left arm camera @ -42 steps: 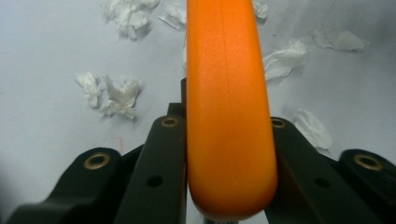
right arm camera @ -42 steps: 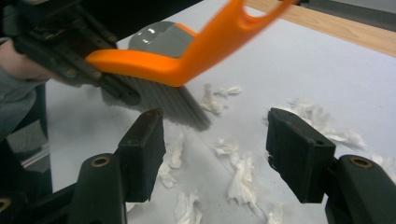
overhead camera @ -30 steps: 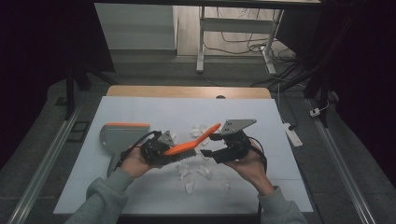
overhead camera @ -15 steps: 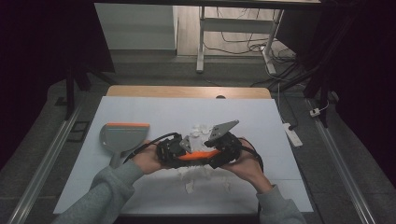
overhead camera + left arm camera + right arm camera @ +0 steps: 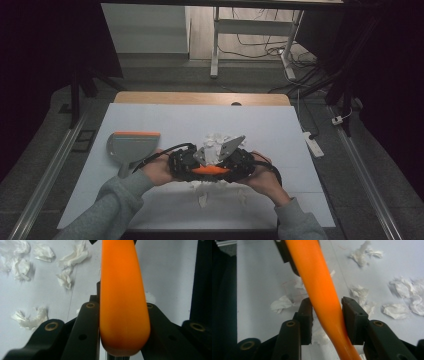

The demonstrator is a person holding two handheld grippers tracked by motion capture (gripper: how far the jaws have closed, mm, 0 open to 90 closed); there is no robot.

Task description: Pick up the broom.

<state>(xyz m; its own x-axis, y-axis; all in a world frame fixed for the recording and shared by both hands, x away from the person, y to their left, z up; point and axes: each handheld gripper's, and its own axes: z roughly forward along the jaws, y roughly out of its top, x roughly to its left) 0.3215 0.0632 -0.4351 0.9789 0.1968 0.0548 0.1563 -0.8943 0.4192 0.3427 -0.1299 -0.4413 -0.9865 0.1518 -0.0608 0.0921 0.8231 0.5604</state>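
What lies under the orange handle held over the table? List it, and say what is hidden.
Under the orange handle, crumpled white paper scraps lie scattered on the white table. The handle and the jaws of both hand-held grippers, the left and the right, hide whatever lies directly beneath them.

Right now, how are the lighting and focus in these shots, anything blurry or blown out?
High view: dim, dark surroundings, white table evenly lit. Left gripper view: orange handle soft and glaring, tissue scraps sharper. Right gripper view: bright, handle slightly soft, scraps crisp with faint shadows.
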